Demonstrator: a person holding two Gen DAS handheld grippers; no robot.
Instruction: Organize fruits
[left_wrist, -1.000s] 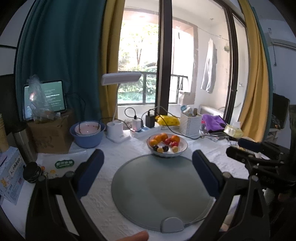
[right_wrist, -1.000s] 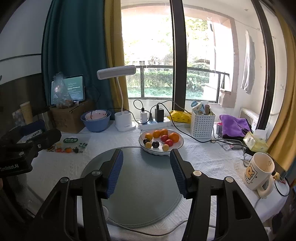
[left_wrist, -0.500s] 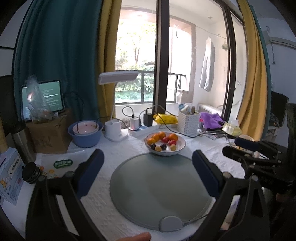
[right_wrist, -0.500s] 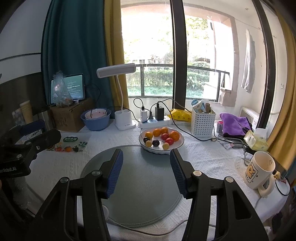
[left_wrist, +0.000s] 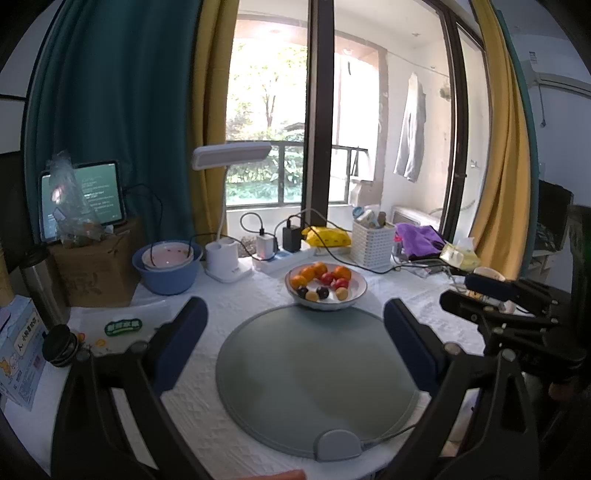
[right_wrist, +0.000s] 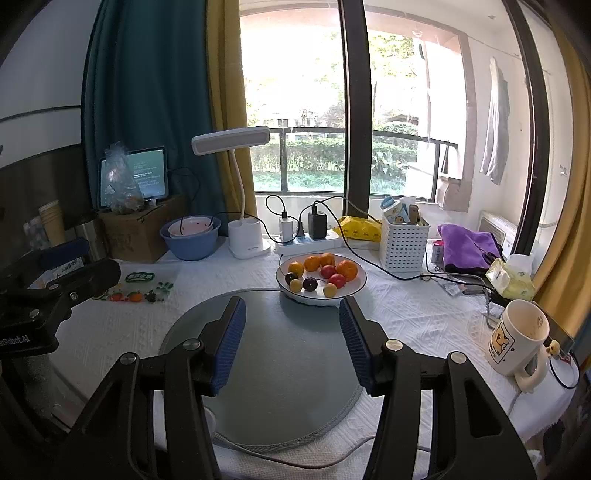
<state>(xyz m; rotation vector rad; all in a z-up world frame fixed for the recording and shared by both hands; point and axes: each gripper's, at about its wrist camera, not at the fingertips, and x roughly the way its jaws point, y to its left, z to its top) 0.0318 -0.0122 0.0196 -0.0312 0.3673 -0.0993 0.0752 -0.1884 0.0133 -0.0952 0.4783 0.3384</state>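
Note:
A white plate (left_wrist: 356, 291) (right_wrist: 356, 286) holds several small fruits: oranges (right_wrist: 346, 268), red fruits (right_wrist: 327, 271), yellow ones (right_wrist: 296, 285) and dark plums (right_wrist: 309, 283). It stands at the far edge of a round grey mat (left_wrist: 314, 373) (right_wrist: 280, 369). My left gripper (left_wrist: 295, 328) is open and empty above the mat. My right gripper (right_wrist: 291, 325) is open and empty, just short of the plate. The right gripper shows at the right of the left wrist view (left_wrist: 495, 295).
Behind the plate are a white desk lamp (right_wrist: 247, 240), a power strip with chargers (right_wrist: 310, 236), a white basket (right_wrist: 404, 245) and a blue bowl (right_wrist: 192, 242). A bear mug (right_wrist: 517, 341) stands right. A fruit sticker sheet (right_wrist: 138, 290) lies left.
Both views have shifted slightly; the plate sits a little higher in the left wrist view. Both grippers stay open and empty.

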